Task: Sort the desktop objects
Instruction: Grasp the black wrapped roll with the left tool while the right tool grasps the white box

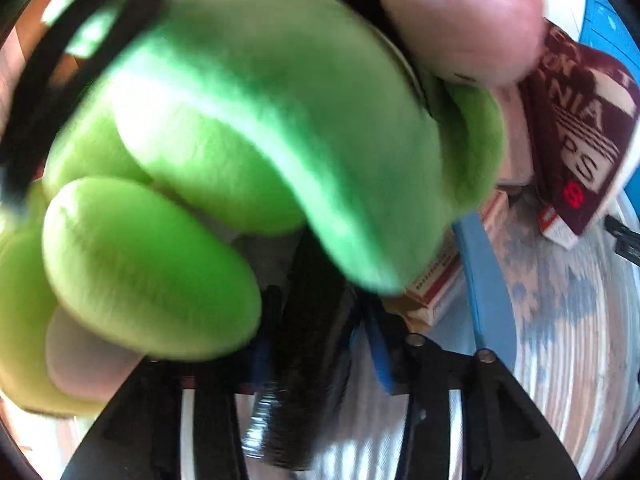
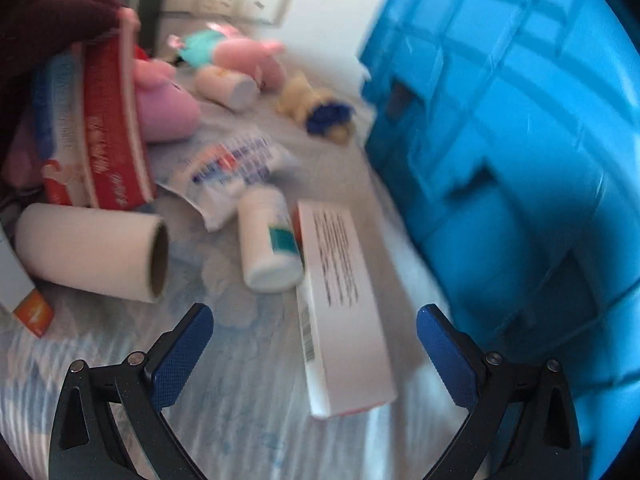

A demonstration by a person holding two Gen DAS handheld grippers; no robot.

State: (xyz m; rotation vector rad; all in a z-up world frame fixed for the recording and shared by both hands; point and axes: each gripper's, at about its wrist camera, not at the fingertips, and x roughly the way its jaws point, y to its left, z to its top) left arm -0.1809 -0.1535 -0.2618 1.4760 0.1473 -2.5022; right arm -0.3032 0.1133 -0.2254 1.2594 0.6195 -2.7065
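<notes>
Left gripper [image 1: 320, 340] clamped on black roll [image 1: 308, 360] under green plush toy [image 1: 240, 140]; right gripper [image 2: 316, 344] wide open, empty, above white box [image 2: 340, 300].

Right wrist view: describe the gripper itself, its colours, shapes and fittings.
The right gripper has two black fingers built as open, skeletal frames with triangular cut-outs. Each ends in a dark blue pad with a fine cross-hatched texture and a rounded tip. Small round silver pins sit at the joints behind the pads. No cables, markings or sleeve show in this view.
</notes>
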